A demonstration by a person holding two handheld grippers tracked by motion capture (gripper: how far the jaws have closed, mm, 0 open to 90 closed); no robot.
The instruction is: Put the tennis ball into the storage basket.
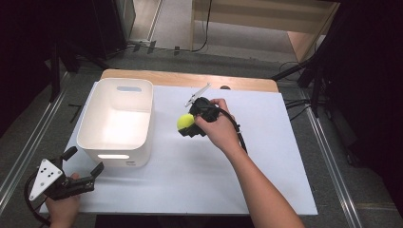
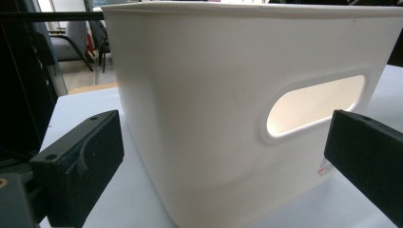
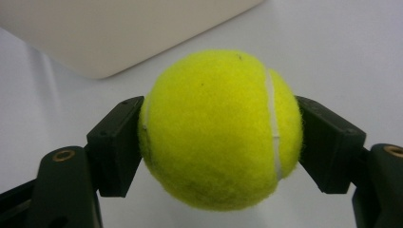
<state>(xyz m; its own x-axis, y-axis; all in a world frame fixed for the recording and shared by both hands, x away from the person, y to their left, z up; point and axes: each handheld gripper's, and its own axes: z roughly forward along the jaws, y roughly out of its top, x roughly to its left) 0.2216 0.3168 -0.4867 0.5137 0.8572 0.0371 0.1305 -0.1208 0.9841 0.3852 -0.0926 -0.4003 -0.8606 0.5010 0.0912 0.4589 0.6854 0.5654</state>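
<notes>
The right gripper (image 1: 186,124) clamps the ball (image 1: 185,121), one pad on each side of it, and holds it above the white table (image 1: 266,142), just right of the bin (image 1: 116,84). The step in hand looks like carrying the ball over to the bin and dropping it in. To do that well, I would keep the squeeze steady and lift until the ball clears the bin's rim before moving across; the wall stands tall, so a low path would likely knock the ball against it. Let go only once the ball sits over the middle of the bin, low enough that it does not bounce out.

The left gripper (image 1: 84,168) waits at the bin's near wall, jaws wide apart with nothing between them, close to the handle slot (image 2: 313,105); it could steady the bin if it slides.

The ball (image 3: 219,129) is a bright yellow tennis ball, fuzzy, with a white seam curving down its right side and a few small dark specks. It looks round and unsquashed in the grip
</notes>
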